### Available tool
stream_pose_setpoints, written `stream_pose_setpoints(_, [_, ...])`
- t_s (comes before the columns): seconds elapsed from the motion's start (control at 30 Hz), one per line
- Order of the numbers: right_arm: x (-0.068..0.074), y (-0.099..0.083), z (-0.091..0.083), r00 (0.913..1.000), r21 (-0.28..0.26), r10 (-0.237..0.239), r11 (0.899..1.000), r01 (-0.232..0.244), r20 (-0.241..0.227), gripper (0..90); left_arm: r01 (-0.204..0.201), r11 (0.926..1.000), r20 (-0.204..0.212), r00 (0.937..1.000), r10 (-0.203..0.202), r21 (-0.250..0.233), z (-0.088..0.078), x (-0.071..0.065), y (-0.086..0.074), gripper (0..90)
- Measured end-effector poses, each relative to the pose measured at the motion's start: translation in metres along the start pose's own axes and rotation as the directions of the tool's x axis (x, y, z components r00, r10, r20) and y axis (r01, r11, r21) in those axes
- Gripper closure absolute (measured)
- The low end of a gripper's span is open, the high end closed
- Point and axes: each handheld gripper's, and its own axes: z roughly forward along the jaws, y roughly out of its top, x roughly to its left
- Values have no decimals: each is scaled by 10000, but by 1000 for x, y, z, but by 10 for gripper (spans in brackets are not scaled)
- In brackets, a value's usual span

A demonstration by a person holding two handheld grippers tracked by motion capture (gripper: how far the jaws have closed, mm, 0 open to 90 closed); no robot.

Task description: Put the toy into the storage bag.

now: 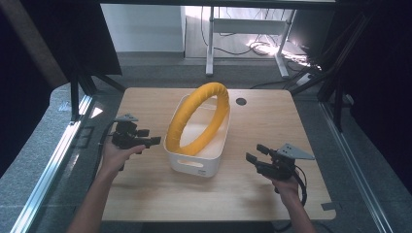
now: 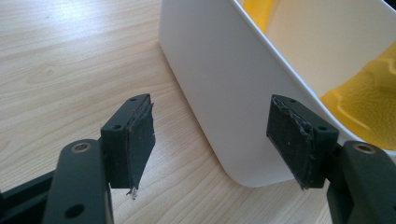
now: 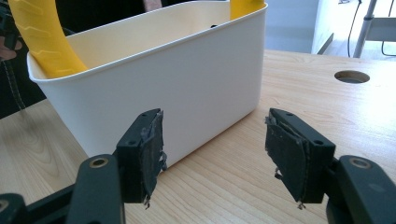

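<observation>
A plain white bin [image 1: 197,165] is seen holding a bright yellow ring [image 1: 199,119]. The table [image 1: 243,189] is finished in pale wood grain, marked by one dark round hole [image 1: 241,101]. Both the left gripper [image 1: 151,137] and right gripper [image 1: 254,153] are coloured black.

A white plastic bin [image 1: 197,162] with a handle slot stands upright mid-desk. A yellow ring [image 1: 198,119] stands tilted inside it, its upper half rising well above the rim.
</observation>
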Motion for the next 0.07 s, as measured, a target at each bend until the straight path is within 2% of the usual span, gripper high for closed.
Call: stream_pose_setpoints(0.07, [0,0,0,10000,-18,-51,10000,51,15,372,2,10000,-24,10000,-2,-59,0,0,-1,322])
